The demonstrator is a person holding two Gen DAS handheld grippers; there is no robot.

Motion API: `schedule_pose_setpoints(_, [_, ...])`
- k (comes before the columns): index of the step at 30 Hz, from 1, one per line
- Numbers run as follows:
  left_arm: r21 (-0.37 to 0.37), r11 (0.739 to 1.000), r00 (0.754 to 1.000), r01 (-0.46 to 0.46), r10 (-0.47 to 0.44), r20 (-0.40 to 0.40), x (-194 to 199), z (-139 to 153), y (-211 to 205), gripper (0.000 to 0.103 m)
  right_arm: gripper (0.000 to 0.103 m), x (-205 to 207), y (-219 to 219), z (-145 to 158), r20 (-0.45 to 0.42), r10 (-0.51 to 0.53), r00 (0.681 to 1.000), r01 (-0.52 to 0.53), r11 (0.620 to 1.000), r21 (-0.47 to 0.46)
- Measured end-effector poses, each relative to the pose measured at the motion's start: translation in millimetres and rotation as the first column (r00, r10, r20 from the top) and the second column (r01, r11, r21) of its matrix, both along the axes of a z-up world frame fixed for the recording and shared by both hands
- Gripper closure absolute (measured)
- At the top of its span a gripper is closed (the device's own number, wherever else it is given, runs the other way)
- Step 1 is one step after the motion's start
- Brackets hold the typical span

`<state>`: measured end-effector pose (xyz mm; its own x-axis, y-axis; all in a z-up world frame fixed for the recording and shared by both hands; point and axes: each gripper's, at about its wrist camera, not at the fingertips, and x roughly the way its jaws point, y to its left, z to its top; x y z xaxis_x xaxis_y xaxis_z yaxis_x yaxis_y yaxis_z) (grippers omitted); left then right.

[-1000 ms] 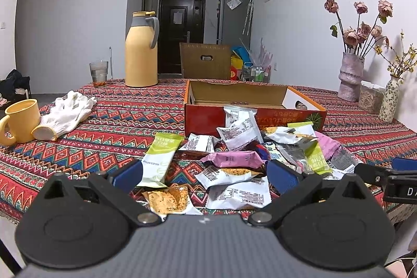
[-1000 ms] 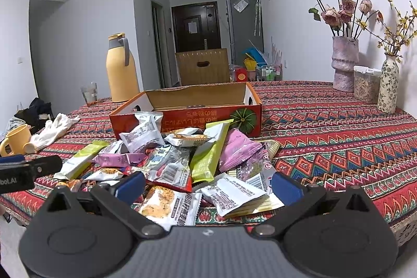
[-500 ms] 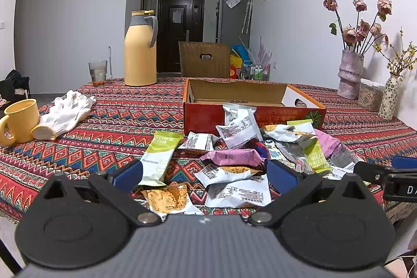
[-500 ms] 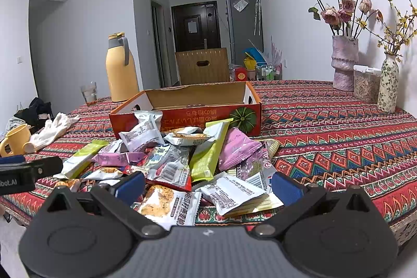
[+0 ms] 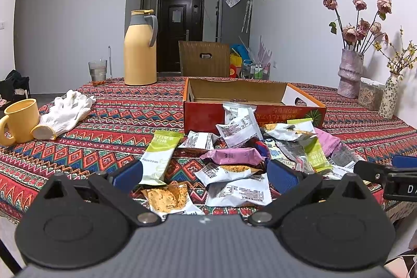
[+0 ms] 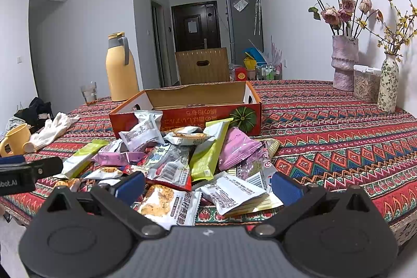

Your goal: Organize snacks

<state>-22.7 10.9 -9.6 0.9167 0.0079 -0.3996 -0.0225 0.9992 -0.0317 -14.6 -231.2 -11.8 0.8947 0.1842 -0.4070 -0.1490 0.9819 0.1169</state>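
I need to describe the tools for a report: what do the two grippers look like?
Both look alike: the left gripper and right gripper have a ribbed dark grey body, black linkage arms with silver pivot screws and blue pads. White lettering marks each one's side.

Left tool point(image 5: 204, 171): black linkage arms; blue pads point(image 5: 128, 173); silver pivot screws.

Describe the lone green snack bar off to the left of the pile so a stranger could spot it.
Start at the open orange box on the patterned tablecloth; snack packets are heaped in front of it. At the heap's left edge lies a long green and white bar, pointing away from the box, with a date printed near its white end.
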Motion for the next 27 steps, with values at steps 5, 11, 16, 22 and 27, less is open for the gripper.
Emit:
schedule_pose_setpoints(5, [0.002,1.000,1.000,0.001,-0.001,-0.003,0.3,-0.5,0.7,0.000,0.000,0.1,0.1,-0.1,0.000,0.000,1.000,0.000,1.000,0.000])
schedule_pose_setpoints(11, [0.002,1.000,1.000,0.000,0.000,-0.004,0.7,-0.7,0.7,0.000,0.000,0.1,0.5,-0.2,0.000,0.000,1.000,0.000,1.000,0.000])
schedule_pose_setpoints(16, [0.004,1.000,1.000,-0.002,0.002,-0.009,1.6,-2.3,2.5,0.000,0.000,0.4,0.9,-0.6,0.001,0.000,1.000,0.000,1.000,0.004])
schedule_pose_setpoints(22, [0.005,1.000,1.000,-0.006,0.006,-0.019,2.6,-5.5,6.3,0.000,0.000,-0.3,9.1,-7.9,0.005,0.017,1.000,-0.017,1.000,0.007])
schedule_pose_setpoints(27, [0.004,1.000,1.000,-0.014,0.014,-0.027,4.0,-7.9,11.4,0.000,0.011,2.0,19.1,-10.0,-0.001,0.045,0.999,-0.045,0.999,-0.003])
